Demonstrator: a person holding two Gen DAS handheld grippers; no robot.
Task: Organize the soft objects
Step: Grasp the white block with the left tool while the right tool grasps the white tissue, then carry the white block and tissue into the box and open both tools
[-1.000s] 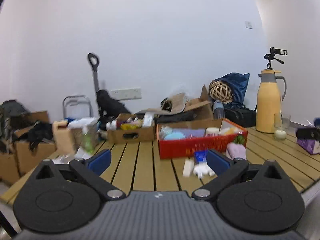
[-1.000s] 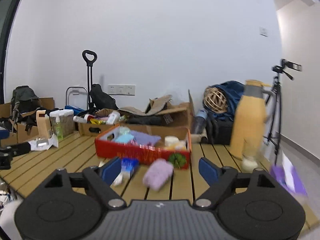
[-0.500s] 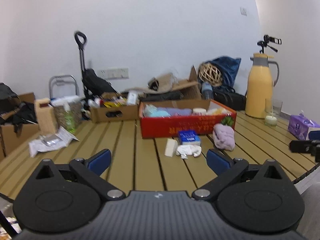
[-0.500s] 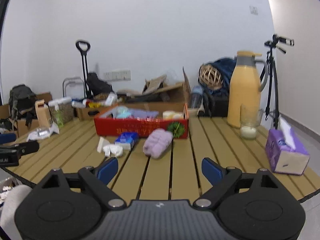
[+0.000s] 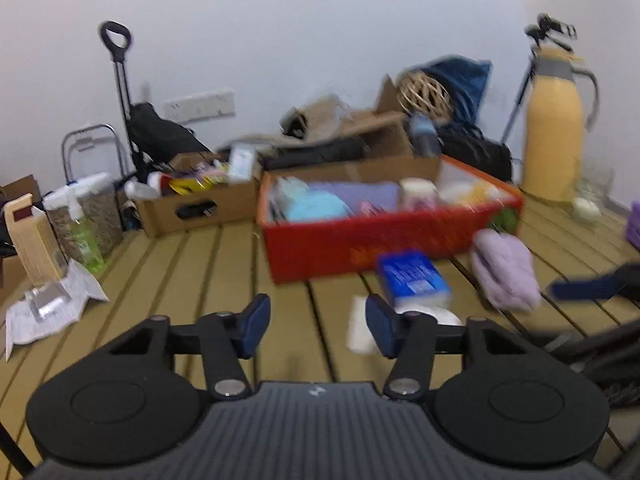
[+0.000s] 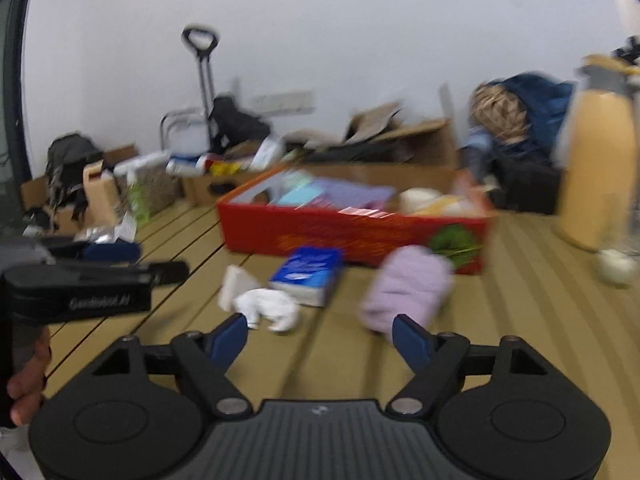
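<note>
Both hand-held grippers, left and right, hover spread wide and empty above the worktop. Nearest lies the white cloth, then the lilac towel beside the red box; approach low, centring the cloth between the fingers.

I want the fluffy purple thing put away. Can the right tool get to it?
Probably yes. The right tool is open and empty, and the purple fluffy cloth lies on the table just ahead of its right finger, uncovered, with nothing in between.
</note>
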